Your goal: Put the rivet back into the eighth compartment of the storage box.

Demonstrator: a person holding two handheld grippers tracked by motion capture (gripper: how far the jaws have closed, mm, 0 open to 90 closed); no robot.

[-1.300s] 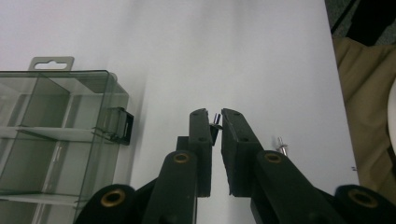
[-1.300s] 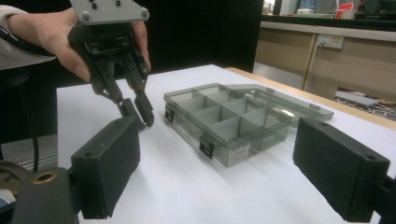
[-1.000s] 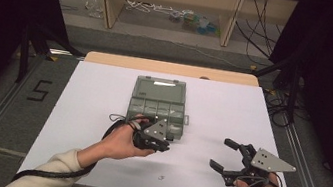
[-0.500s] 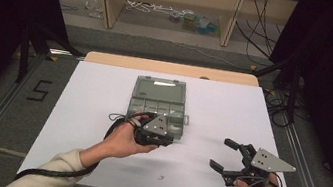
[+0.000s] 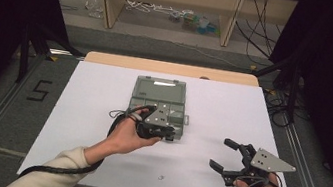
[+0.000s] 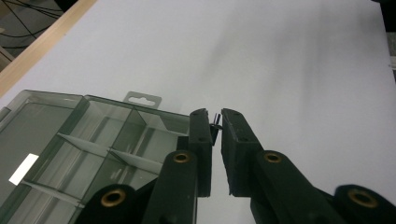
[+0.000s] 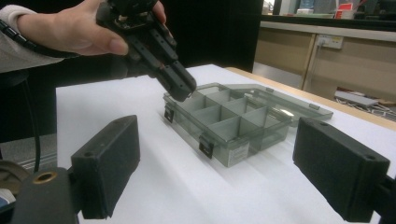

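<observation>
A grey see-through compartment box [image 5: 159,96] lies open at the table's middle, its lid folded back on the far side. My left gripper [image 5: 168,134] hovers over the box's near right corner [image 6: 140,122], tilted down. Its jaws are shut on a tiny dark piece [image 6: 216,119] that pokes out at the tips. From the right gripper view, the left gripper [image 7: 180,90] hangs just above the box [image 7: 233,122]. My right gripper [image 5: 222,154] stands open near the front right of the table with nothing between its pads [image 7: 108,164].
A tiny metal piece [image 5: 160,177] lies on the white table [image 5: 92,102] near the front edge. The table's wooden rim [image 5: 173,68] runs along the far side. Cables and shelves lie on the floor beyond.
My left gripper has edged slightly farther over the box's near edge, still shut on the tiny piece. The right gripper has kept still.
</observation>
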